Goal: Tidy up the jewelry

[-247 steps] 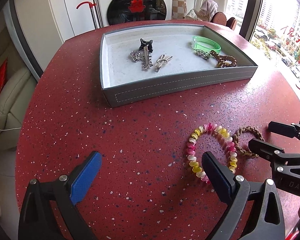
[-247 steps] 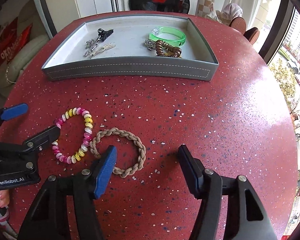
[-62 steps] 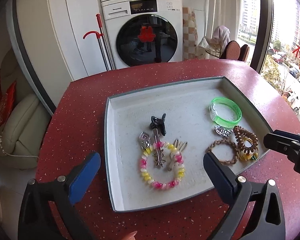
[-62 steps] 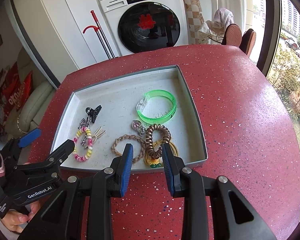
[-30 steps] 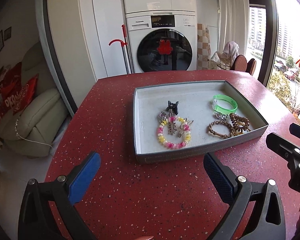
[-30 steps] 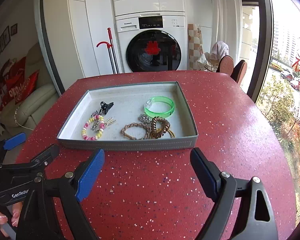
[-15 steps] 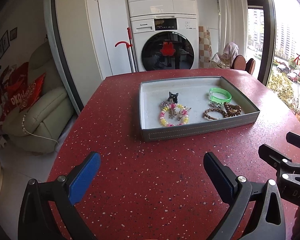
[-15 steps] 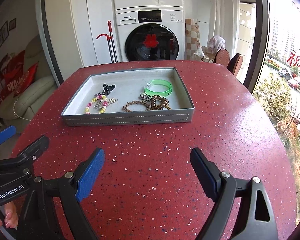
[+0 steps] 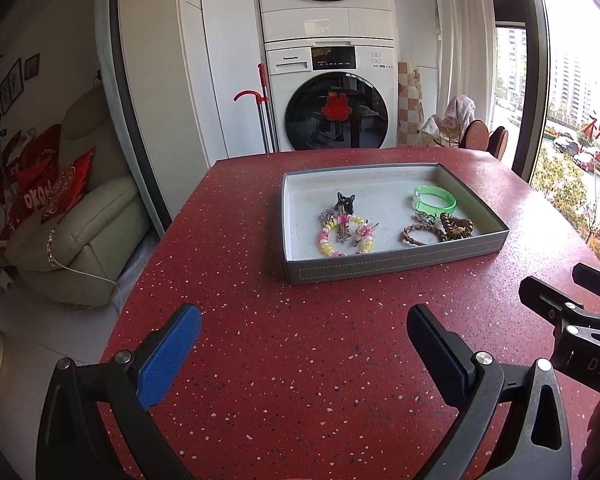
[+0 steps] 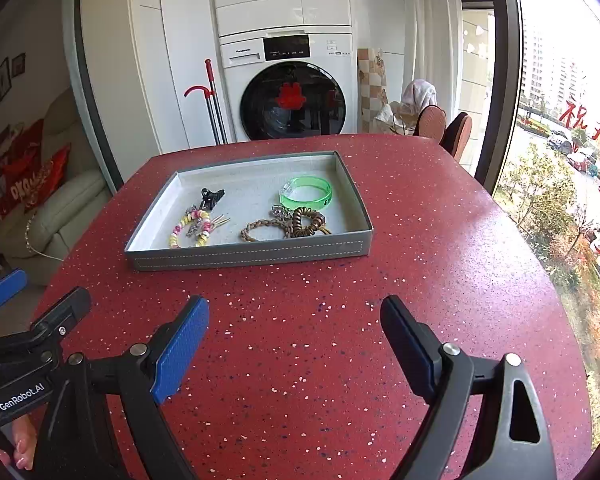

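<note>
Tongs gape (blue-padded) before felt-lined tray.

Each claw is a black plastic frame with triangular cut-outs and silver screws at the finger joints. The left claw and right claw carry blue ribbed pads. White lettering reads "GenRobot.AI". Pink-nailed fingertips show beneath.

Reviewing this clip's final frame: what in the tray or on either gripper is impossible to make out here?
- Metal hair clips, left wrist view: too small, and overlapped by the beaded bracelet.
- Silver charm, right wrist view: too small to identify.
- Yellow piece under the coil hair tie: mostly hidden by it.
- Tray floor nearest the camera: hidden by its front wall.
- Right gripper and left gripper handles: cut off by the frame edge.
</note>
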`<state>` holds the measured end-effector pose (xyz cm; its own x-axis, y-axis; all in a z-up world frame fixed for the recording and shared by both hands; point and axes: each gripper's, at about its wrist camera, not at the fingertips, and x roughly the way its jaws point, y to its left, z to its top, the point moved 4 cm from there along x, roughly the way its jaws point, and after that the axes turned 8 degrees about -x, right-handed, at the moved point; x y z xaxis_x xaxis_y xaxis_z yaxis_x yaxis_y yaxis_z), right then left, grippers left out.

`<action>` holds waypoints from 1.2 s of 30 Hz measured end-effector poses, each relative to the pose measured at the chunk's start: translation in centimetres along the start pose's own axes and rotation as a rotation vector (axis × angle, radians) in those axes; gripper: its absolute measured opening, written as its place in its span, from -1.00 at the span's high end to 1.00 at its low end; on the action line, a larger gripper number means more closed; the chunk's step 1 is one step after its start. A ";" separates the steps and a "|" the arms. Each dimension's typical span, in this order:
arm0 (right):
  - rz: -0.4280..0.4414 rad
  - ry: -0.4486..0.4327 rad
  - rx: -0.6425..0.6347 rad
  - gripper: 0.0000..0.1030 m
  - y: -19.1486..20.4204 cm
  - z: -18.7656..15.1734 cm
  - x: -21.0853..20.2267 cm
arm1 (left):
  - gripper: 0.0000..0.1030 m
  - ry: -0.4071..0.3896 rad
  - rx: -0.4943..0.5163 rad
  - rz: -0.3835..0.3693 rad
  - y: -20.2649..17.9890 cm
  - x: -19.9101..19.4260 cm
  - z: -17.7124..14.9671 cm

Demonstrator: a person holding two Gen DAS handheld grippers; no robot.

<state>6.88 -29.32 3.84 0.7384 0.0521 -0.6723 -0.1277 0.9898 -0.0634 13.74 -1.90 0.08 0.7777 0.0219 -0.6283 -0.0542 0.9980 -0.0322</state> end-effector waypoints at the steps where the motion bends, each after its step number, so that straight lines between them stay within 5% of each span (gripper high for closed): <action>1: -0.002 -0.007 -0.001 -0.74 0.0 0.1 -0.2 | -1.00 -0.004 -0.002 -0.003 0.0 -0.1 0.2; 36: -0.008 -0.046 -0.022 -0.74 0.5 0.9 -2.1 | -1.00 -0.002 -0.038 -0.004 0.6 -1.3 1.0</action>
<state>5.85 -28.84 5.88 0.7691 0.0508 -0.6372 -0.1359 0.9870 -0.0854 13.28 -1.27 1.64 0.7791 0.0182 -0.6267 -0.0751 0.9951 -0.0644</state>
